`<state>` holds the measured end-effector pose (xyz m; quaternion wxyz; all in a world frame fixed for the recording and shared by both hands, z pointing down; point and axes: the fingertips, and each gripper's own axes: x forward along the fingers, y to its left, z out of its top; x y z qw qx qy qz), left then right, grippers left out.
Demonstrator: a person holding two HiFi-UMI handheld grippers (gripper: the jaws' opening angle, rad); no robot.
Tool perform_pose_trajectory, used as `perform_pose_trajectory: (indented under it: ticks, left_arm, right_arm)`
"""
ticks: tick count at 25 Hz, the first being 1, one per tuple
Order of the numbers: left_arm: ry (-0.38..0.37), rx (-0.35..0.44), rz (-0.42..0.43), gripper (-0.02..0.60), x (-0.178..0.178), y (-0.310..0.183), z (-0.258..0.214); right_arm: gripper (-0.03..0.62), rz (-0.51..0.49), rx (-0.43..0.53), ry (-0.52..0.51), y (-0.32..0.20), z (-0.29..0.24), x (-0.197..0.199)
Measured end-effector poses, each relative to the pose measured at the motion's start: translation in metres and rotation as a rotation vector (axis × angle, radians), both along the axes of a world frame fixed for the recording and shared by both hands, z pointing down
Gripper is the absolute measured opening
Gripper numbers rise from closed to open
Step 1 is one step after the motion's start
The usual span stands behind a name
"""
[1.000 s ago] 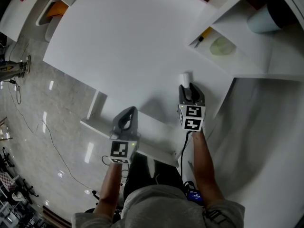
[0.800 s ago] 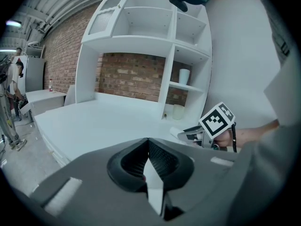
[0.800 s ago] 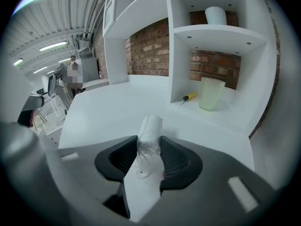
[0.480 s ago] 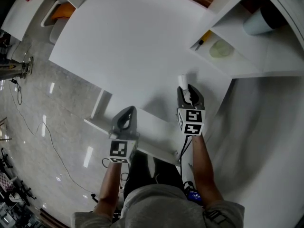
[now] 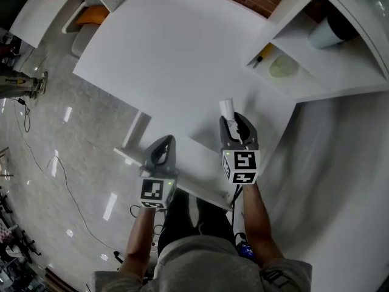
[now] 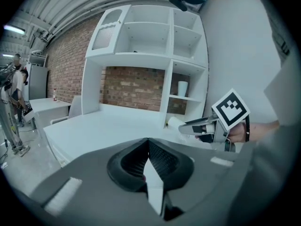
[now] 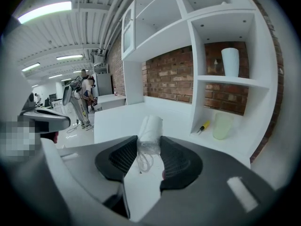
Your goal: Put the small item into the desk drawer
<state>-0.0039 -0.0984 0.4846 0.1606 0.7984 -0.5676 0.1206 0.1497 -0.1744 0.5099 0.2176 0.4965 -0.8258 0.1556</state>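
Observation:
The small item is a white roll wrapped in clear plastic; my right gripper is shut on it above the white desk, near the front right corner. In the right gripper view the roll sticks out forward between the pads of that gripper. The desk drawer stands pulled out below the desk's front edge. My left gripper hovers over the drawer's left part, shut with nothing in it; its tips meet. The left gripper view also shows the right gripper and roll.
A white shelf unit rises at the desk's right, holding a yellow-handled screwdriver, a pale green cup and a white cup. Another desk with an orange item stands far left. Cables lie on the floor. People stand far off.
My right gripper has drifted a little left and nearer with the roll in it. The left gripper stays over the drawer.

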Motion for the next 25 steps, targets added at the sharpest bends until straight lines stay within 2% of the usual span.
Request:
perform_pose_trajectory:
  ticks: [12,25]
  left_arm:
    - [0.001,0.015,-0.069,0.012,-0.035,0.03,-0.015]
    - [-0.009,0.002,-0.203,0.012,-0.091,0.068,-0.007]
  right_arm:
    - [0.158,-0.183,0.042,-0.05,0.052,-0.039,-0.079]
    - [0.158,-0.389,0.04,-0.053,0.094,-0.033,-0.156]
